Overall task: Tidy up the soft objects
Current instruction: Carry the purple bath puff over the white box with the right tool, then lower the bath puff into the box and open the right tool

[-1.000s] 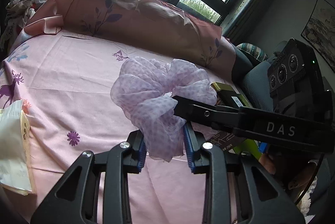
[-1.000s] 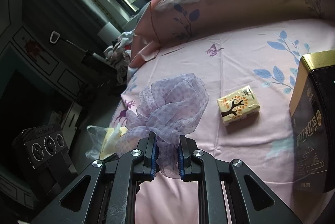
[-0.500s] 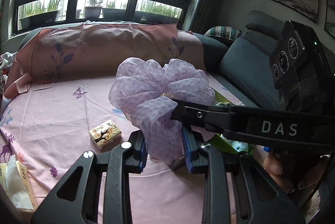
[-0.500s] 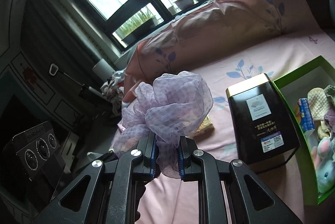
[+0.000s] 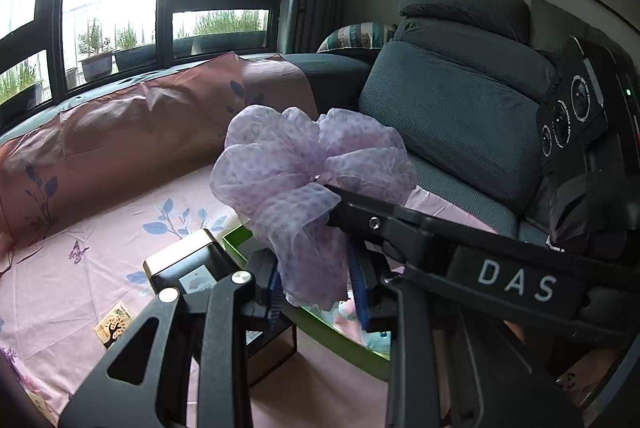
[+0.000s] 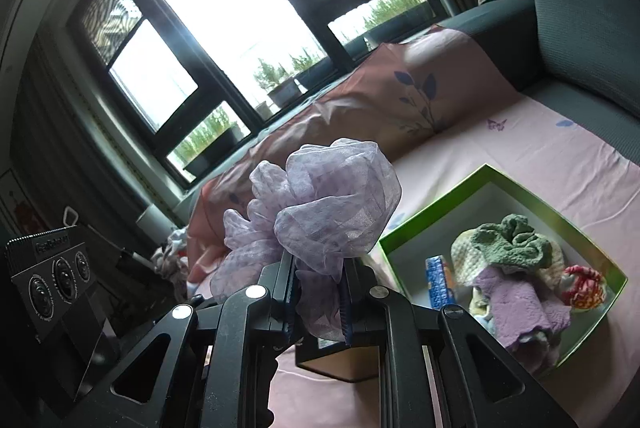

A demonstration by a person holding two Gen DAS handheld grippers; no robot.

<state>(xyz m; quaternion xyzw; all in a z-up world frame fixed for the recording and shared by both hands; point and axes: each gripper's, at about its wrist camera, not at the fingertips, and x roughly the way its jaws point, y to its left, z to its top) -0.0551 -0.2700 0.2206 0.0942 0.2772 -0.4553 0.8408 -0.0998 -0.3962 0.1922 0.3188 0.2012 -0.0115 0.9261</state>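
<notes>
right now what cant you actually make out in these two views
- Left wrist view: most of the green box, hidden by the purple scrunchie and both grippers.
- Right wrist view: the black tin, only a corner below the right gripper.
- Right wrist view: box contents beneath the green cloth, piled over.

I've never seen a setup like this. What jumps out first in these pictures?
A big frilly lilac scrunchie fills the middle of both views, held up in the air, pinched by the right gripper and the left gripper together. Low on the right, an open green box on the pink bedsheet already holds a heap of soft cloths.
</notes>
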